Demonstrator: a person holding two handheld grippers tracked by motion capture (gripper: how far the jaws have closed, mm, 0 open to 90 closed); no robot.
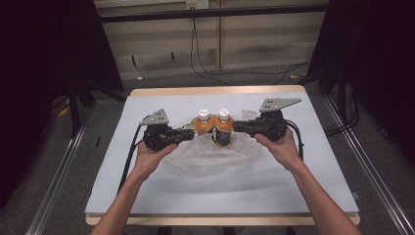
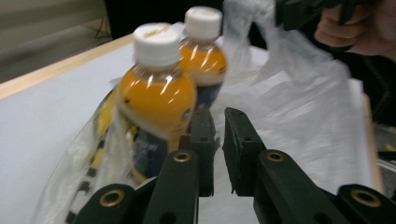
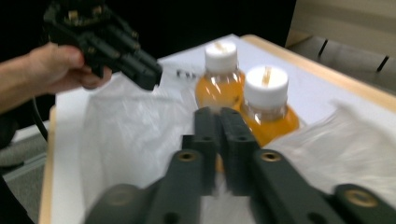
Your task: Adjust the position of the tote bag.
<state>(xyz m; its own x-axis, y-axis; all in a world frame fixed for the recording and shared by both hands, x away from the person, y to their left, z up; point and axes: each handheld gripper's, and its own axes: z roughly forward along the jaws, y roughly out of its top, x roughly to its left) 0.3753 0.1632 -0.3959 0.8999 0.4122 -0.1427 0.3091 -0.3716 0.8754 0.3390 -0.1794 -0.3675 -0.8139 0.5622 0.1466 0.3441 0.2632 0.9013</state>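
Your forearms come in low, angled inward. Left tongs point right, jaws nearly closed with a thin gap. Right tongs point left, jaws pressed together. Both hands grip from underneath, tongs level.

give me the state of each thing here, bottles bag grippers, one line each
left bottle: upright, white cap on, full of orange drink, inside the bag
right bottle: upright, white cap on, touching the left bottle
plastic bag: open, crumpled, its sides pulled up beside the bottles
left gripper: jaws nearly closed, pinching bag film
right gripper: jaws closed on bag film
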